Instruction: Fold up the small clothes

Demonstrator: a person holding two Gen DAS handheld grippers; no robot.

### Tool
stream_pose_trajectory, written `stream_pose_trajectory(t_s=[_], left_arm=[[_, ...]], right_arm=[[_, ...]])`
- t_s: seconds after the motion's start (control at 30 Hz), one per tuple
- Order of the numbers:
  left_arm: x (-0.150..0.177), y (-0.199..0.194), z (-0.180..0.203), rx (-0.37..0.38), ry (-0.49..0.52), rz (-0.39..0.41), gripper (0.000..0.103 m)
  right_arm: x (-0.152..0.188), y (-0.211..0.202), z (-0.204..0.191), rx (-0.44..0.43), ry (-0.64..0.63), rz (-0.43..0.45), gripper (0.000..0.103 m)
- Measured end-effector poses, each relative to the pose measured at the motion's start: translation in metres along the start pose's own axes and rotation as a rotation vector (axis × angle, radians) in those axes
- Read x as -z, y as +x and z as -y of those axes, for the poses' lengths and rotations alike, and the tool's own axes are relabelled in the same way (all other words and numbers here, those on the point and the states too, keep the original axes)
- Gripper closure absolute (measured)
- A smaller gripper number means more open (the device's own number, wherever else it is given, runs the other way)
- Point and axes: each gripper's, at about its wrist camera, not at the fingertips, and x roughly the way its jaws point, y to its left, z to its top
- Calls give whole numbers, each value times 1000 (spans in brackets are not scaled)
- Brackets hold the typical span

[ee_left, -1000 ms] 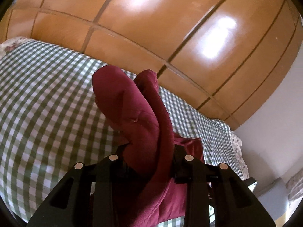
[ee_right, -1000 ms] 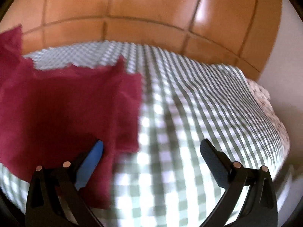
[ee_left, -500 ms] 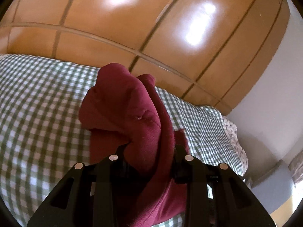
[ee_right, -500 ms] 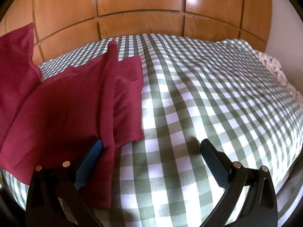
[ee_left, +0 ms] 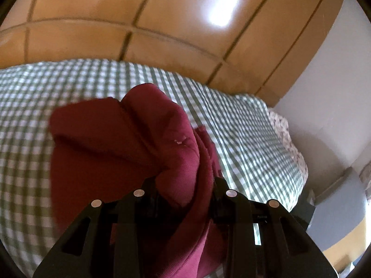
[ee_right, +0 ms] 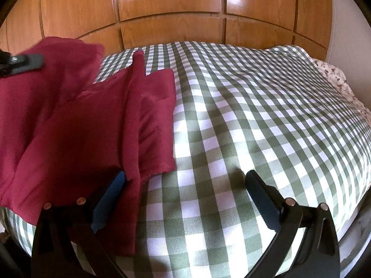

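Observation:
A maroon garment [ee_right: 81, 120] lies on the green-and-white checked bed cover [ee_right: 243, 115], with a raised fold running along its right side. My left gripper [ee_left: 184, 181] is shut on a bunched part of the maroon garment [ee_left: 104, 143] and holds it up over the rest of the cloth. One finger [ee_right: 30, 60] of that gripper shows at the upper left of the right wrist view, against the lifted flap. My right gripper [ee_right: 185, 177] stands open low over the bed. Its left pad [ee_right: 111, 192] is at the garment's near right edge; the right pad is over bare cover.
Glossy wooden panels [ee_right: 171, 7] rise behind the bed. A floral fabric [ee_right: 336, 78] lies at the bed's far right corner by a white wall. Grey furniture [ee_left: 343, 208] stands past the bed's right edge. To the right of the garment there is only checked cover.
My left gripper has carried the held cloth across and lower over the garment on the bed; its finger and the lifted flap now show in the right wrist view. The right gripper stayed open.

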Motion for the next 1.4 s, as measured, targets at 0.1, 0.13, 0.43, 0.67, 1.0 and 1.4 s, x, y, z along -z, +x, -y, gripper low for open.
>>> stream_pose_trajectory(t_s=[0.1,0.13,0.43,0.67,1.0,1.4], left_arm=[[8,19,12,6,17,-37,74],[12,26,17,7,33,-51,74],[41,38,60,81,186,-68,78],[43,12,52,226,147,-41,26],[25,-58,-29,16,-32,243,16],[63,-32,-111,-163,-162,148,16]], right_arm=[[1,0,1,-4,2,3,2],[1,0,1,-4,3,5,2],[5,1,-1,-3,9,39,2],[7,1,-1,-10,9,54,2],[-19,-22,10,2,-3,35,2],[-49,-19,-6,-597,292,-123,23]])
